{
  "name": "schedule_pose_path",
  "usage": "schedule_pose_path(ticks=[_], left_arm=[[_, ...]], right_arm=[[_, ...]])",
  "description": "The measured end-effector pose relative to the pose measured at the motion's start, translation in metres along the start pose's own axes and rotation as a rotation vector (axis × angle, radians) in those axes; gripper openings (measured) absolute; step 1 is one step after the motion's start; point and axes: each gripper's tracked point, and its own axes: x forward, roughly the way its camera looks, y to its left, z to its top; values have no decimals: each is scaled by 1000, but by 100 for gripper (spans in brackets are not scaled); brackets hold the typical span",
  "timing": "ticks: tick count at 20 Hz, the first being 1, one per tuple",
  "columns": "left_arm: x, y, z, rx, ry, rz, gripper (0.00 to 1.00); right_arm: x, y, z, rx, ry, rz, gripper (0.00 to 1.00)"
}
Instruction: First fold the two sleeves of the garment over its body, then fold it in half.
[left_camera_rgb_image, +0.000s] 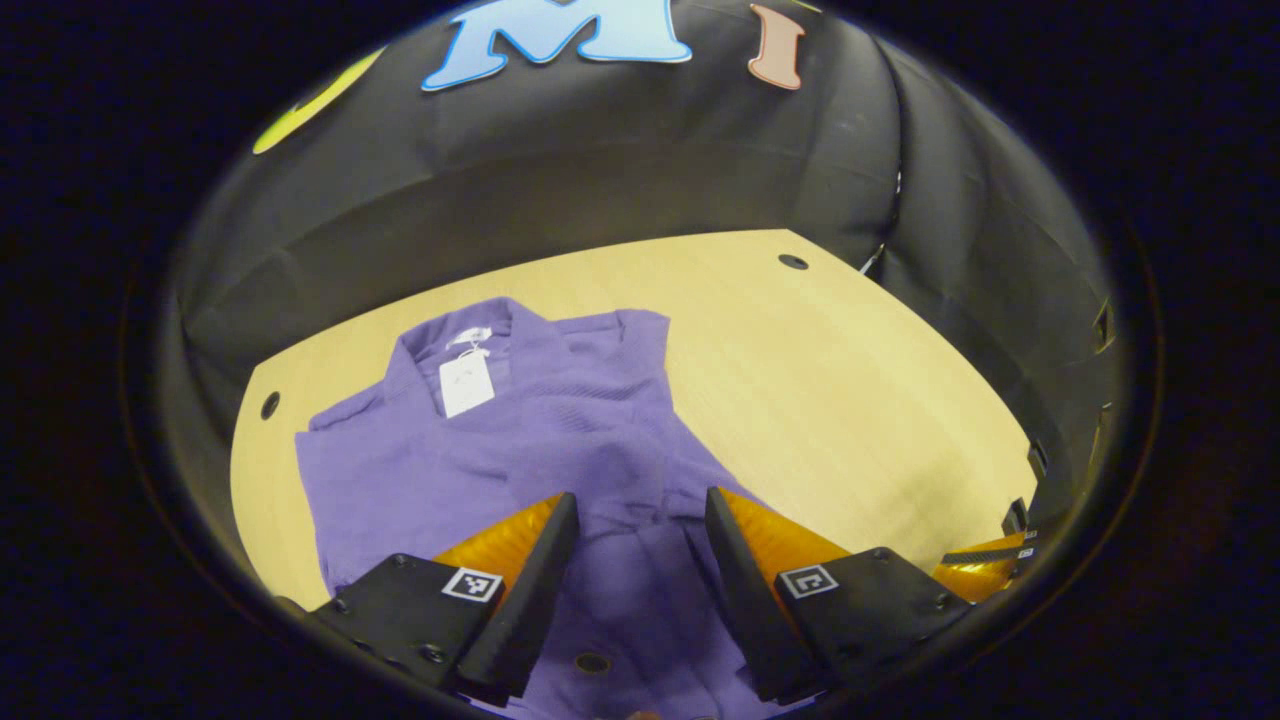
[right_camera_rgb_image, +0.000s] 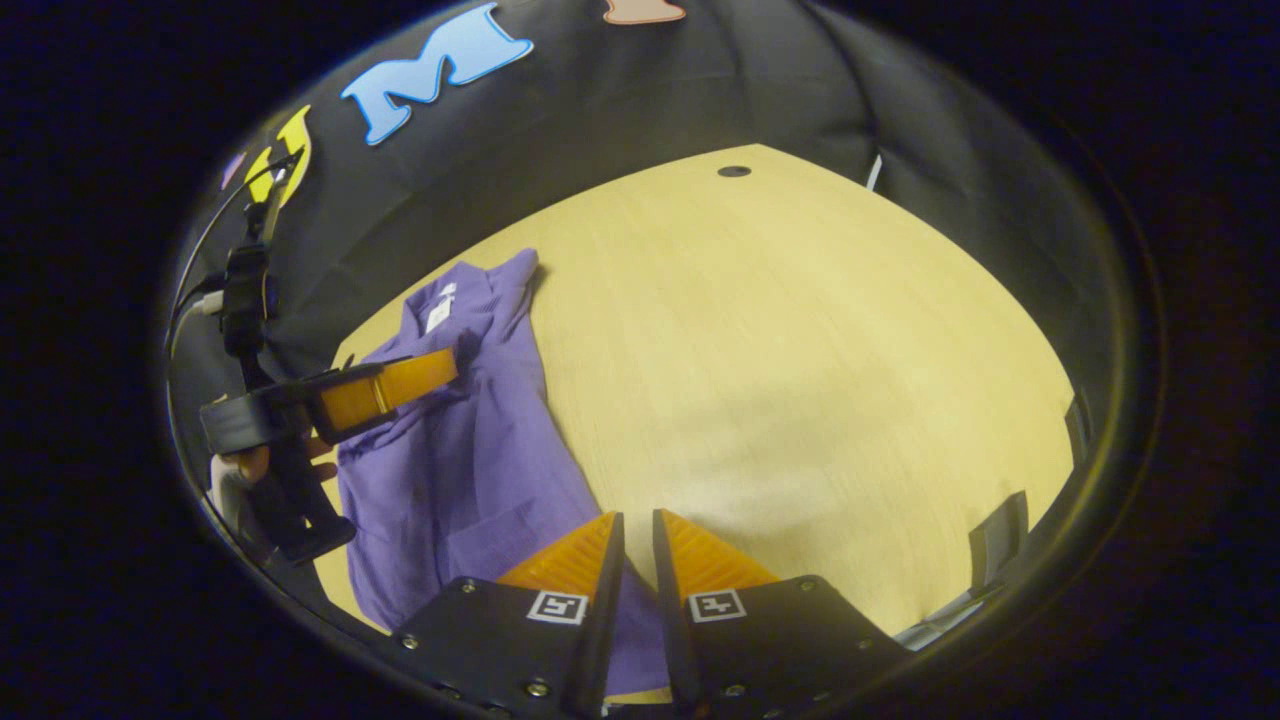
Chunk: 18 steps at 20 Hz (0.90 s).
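Shirt (left_camera_rgb_image: 520, 450) purple, ribbed, flat on wood table (left_camera_rgb_image: 820, 400) | my left gripper (left_camera_rgb_image: 640, 540) gapes, empty | right gripper (right_camera_rgb_image: 637, 560) near-closed, grip unclear

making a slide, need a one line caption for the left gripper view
Left gripper, open, hovers over a purple shirt lying on a wooden table.

The shirt (left_camera_rgb_image: 560, 420) is a matt, finely ribbed cloth, soft and lightly creased, with a smooth paper tag (left_camera_rgb_image: 466, 383) at its collar. The table (left_camera_rgb_image: 840, 400) looks like pale wood — smooth, with fine grain and a faint sheen. The wall (left_camera_rgb_image: 640, 170) behind is matt cloth, hanging in loose folds.
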Motion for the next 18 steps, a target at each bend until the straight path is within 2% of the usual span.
schedule_pose_path(ticks=[4, 5, 7, 11, 15, 18], left_arm=[[-23, 22, -46, -14, 45, 25, 86], [-30, 28, -59, -18, 58, 32, 86], [-46, 40, -85, -29, 86, 47, 86], [-81, 65, -138, -86, 150, 79, 86], [-115, 91, -181, -145, 194, 129, 86], [-137, 100, -215, -168, 242, 144, 86]], right_arm=[[0, 13, -27, -57, 69, 34, 23], [0, 17, -33, -66, 85, 45, 25], [0, 23, -43, -88, 116, 59, 23], [2, 36, -70, -138, 198, 83, 23], [6, 45, -85, -180, 249, 92, 24], [7, 45, -93, -200, 277, 70, 24]])
